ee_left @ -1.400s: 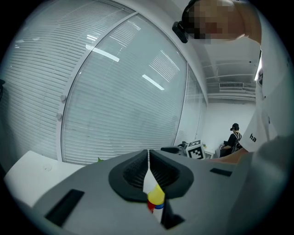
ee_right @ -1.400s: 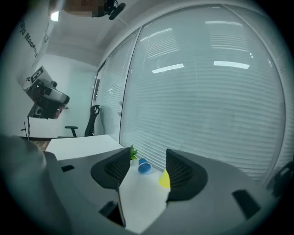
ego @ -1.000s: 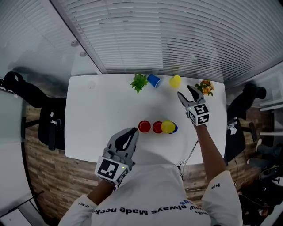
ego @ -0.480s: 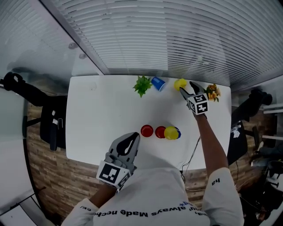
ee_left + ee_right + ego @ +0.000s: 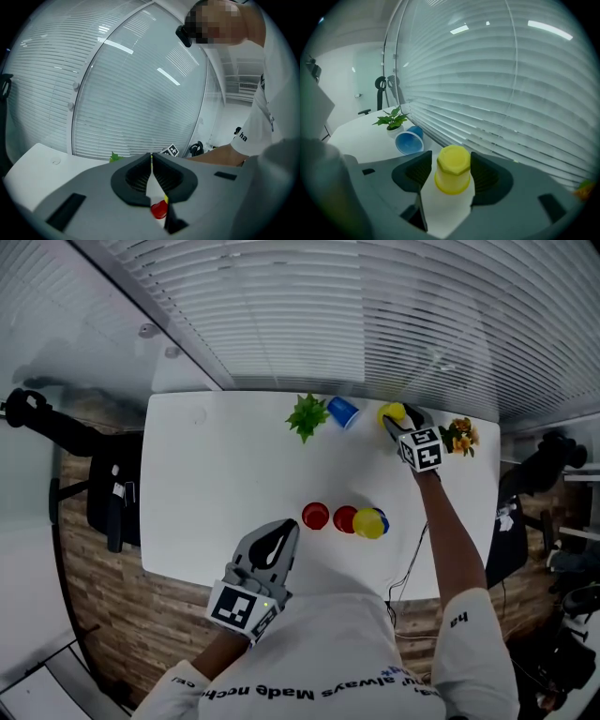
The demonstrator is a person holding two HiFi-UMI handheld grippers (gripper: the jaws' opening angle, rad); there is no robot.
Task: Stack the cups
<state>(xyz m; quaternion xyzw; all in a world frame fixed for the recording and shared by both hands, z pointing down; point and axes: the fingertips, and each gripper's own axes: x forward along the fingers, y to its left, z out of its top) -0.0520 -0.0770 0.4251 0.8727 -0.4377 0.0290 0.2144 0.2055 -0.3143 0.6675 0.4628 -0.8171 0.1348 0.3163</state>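
Cups sit in two groups on the white counter [image 5: 216, 474]. At the far edge, a far yellow cup [image 5: 452, 169] stands upside down and a blue cup [image 5: 344, 412] lies on its side beside a green plant [image 5: 305, 415]. Nearer to us is a row of a left red cup [image 5: 316, 516], a right red cup [image 5: 345, 518] and a near yellow cup [image 5: 368, 522], which has a lower blue cup [image 5: 382, 517] showing at its right.

A second ago the right gripper [image 5: 401, 420] hung short of the far yellow cup. It has since moved forward, and that cup now stands between its fingers [image 5: 487, 176]. These are spread apart and flank the cup closely on both sides. We cannot tell whether they press it, and the cup rests on the counter.

The left gripper [image 5: 284, 527] has stayed over the near edge. Its fingers [image 5: 136, 178] are closed together with nothing between them, and the left red cup shows only through the gap below the tips.
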